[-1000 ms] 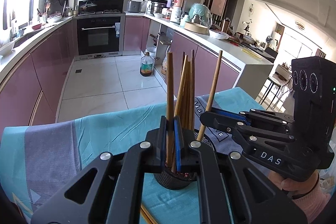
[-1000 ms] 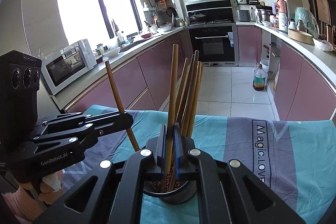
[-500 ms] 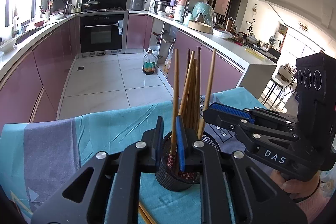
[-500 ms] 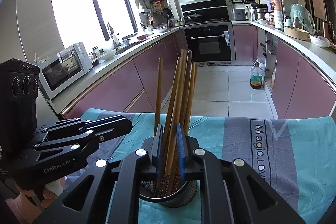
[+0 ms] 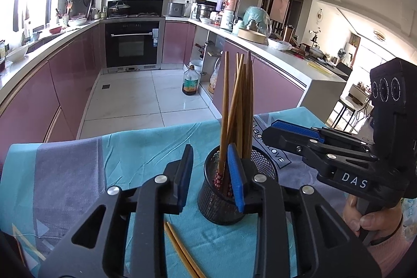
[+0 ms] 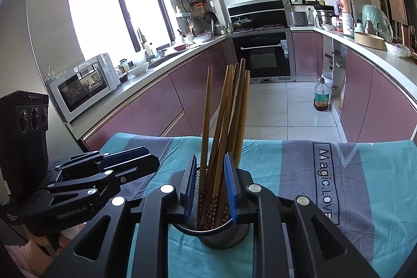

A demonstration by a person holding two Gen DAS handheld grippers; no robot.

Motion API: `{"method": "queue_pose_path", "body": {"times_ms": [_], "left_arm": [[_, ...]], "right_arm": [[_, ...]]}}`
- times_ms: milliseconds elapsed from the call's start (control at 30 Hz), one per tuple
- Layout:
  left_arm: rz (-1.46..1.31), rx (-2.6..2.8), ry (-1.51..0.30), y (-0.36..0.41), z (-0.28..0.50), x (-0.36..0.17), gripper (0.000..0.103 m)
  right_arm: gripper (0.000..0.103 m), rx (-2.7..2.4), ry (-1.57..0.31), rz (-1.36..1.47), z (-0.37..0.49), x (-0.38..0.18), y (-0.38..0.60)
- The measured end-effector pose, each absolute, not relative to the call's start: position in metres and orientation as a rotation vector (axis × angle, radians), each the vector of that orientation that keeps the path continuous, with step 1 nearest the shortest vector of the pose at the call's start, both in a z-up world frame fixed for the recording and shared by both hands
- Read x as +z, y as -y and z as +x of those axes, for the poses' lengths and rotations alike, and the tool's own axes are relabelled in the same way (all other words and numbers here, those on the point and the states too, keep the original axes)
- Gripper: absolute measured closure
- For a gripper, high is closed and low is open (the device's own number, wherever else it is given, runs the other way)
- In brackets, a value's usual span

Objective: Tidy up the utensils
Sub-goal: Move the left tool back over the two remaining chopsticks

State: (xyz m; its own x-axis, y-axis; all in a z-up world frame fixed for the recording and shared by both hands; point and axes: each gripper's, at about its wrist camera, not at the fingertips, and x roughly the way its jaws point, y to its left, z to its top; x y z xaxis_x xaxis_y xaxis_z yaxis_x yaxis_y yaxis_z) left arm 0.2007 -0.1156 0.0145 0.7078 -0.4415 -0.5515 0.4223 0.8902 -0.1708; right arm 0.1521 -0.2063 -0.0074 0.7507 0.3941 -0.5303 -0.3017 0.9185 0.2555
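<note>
both grippers just over black mesh cup (image 5: pixel 235 193) on teal-grey cloth (image 5: pixel 78 173), chopsticks (image 5: pixel 238 106) standing near upright inside. left gripper (image 5: pixel 209 175) jaws just opening, narrow gap, nothing pinched; cup ahead and slightly right. right gripper (image 6: pixel 211 189) likewise parting, sticks between pads but loose. two loose chopsticks (image 5: pixel 182 250) lie flat on cloth below left gripper, long axis running toward camera's lower right; left hand judged nearer for next pick.

Chopsticks (image 6: pixel 221 121) stand in mesh holder (image 6: pixel 224 233) between parted tool (image 6: pixel 209 189) pads.
</note>
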Motion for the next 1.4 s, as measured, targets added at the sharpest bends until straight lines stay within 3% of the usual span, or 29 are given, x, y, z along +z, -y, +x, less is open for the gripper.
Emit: {"method": "queue_pose_path", "body": {"times_ms": [167, 233, 300, 567, 967, 1400], "left_arm": [[-0.019, -0.459, -0.6, 0.109, 0.191, 0.015, 0.068], [-0.018, -0.45, -0.592, 0.104, 0.186, 0.014, 0.055], [-0.015, -0.434, -0.583, 0.097, 0.18, 0.013, 0.054], [-0.028, -0.368, -0.641, 0.061, 0.165, -0.013, 0.052], [-0.026, -0.303, -0.779, 0.035, 0.145, -0.076, 0.052], [-0.026, -0.281, -0.808, 0.036, 0.136, -0.094, 0.052]], "right_arm": [[0.075, 0.411, -0.593, 0.153, 0.137, -0.001, 0.203], [0.072, 0.428, -0.586, 0.145, 0.129, 0.0, 0.201], [0.068, 0.44, -0.579, 0.135, 0.122, 0.002, 0.198], [0.057, 0.527, -0.664, 0.087, 0.104, -0.024, 0.171], [0.057, 0.576, -0.873, 0.05, 0.105, -0.089, 0.13], [0.058, 0.565, -0.905, 0.03, 0.102, -0.103, 0.121]]}}
